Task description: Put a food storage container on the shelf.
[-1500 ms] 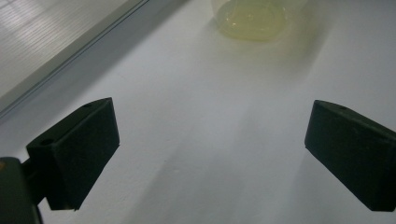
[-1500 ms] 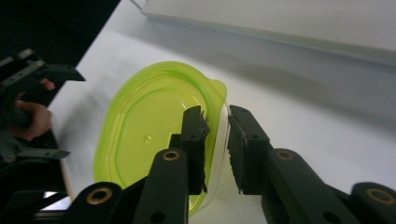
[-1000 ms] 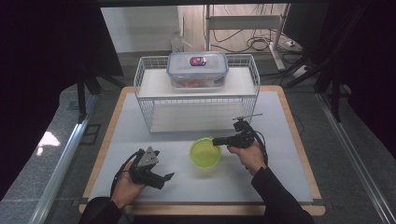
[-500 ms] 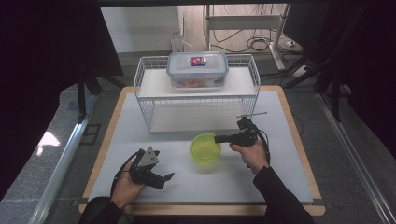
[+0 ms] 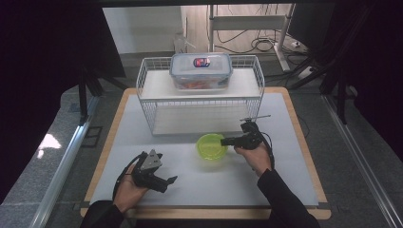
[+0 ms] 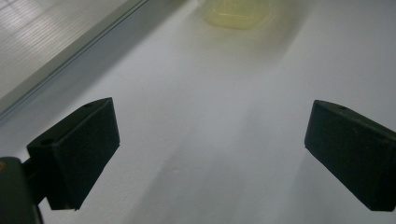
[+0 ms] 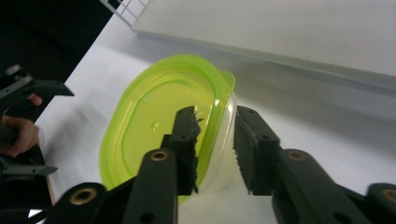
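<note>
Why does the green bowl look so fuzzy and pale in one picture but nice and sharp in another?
In the left gripper view the green bowl sits far off at the top edge, out of focus and washed out by bright light on the white table. In the right gripper view it is close, so its rim looks crisp between the right gripper jaws.

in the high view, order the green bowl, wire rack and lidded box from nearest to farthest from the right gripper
1. Green bowl: at the right gripper, jaws astride its rim.
2. Wire rack: just behind, mid-table.
3. Lidded box: farthest, on the rack's top shelf.
</note>
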`<state>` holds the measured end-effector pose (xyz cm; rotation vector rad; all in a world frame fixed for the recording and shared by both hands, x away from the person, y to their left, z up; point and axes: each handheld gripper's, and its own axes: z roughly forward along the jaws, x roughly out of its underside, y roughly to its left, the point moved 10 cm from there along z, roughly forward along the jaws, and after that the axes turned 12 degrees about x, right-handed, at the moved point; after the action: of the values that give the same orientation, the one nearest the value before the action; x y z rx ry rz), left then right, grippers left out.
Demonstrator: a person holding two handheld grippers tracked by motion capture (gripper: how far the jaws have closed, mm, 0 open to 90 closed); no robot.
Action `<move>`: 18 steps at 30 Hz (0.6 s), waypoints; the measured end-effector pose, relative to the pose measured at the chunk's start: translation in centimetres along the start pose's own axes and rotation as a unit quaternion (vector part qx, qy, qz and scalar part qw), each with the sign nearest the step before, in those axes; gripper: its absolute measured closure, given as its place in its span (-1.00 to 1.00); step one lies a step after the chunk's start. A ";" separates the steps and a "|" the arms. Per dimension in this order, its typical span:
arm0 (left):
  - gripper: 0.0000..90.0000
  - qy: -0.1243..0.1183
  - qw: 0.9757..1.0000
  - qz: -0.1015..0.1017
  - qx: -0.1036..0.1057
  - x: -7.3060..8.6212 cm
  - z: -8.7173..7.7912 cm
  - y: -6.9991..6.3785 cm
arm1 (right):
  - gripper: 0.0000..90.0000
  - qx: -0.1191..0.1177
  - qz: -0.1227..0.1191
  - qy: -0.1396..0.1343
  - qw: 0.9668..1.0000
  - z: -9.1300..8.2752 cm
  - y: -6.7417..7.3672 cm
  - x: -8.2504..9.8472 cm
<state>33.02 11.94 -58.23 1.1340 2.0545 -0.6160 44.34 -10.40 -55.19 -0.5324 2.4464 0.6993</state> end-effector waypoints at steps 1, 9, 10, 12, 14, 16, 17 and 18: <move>-0.93 0.000 1.000 0.000 0.000 0.0 0.0 0.0 | 0.45 0.000 0.004 0.001 1.000 0.1 -0.1 0.0; -0.93 0.000 1.000 0.002 0.000 0.0 0.0 0.0 | 0.72 -0.018 0.053 0.010 0.998 0.1 -0.3 0.2; -0.93 0.000 1.000 0.002 0.000 0.0 0.0 0.0 | 0.77 -0.010 0.045 0.010 0.999 0.2 -0.5 0.3; -0.93 0.001 1.000 0.001 0.000 0.0 0.0 0.0 | 0.78 -0.019 0.050 0.008 0.999 0.1 -0.4 0.3; -0.93 0.000 1.000 0.001 0.000 0.0 0.0 0.0 | 0.79 -0.019 0.038 0.009 0.999 0.0 -0.1 0.3; -0.93 0.000 1.000 0.001 0.000 0.0 0.0 0.0 | 0.80 -0.022 0.033 0.006 0.999 -0.1 0.3 0.2; -0.93 0.000 1.000 0.001 0.000 0.0 0.0 0.0 | 0.81 -0.027 0.032 0.005 0.999 -0.2 0.6 0.1; -0.93 0.000 1.000 0.001 0.000 0.0 0.0 0.0 | 0.81 -0.030 0.030 0.004 0.999 -0.2 0.7 0.1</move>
<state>33.01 11.93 -58.22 1.1355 2.0529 -0.6147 43.84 -9.98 -54.85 -0.4873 2.4648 0.8000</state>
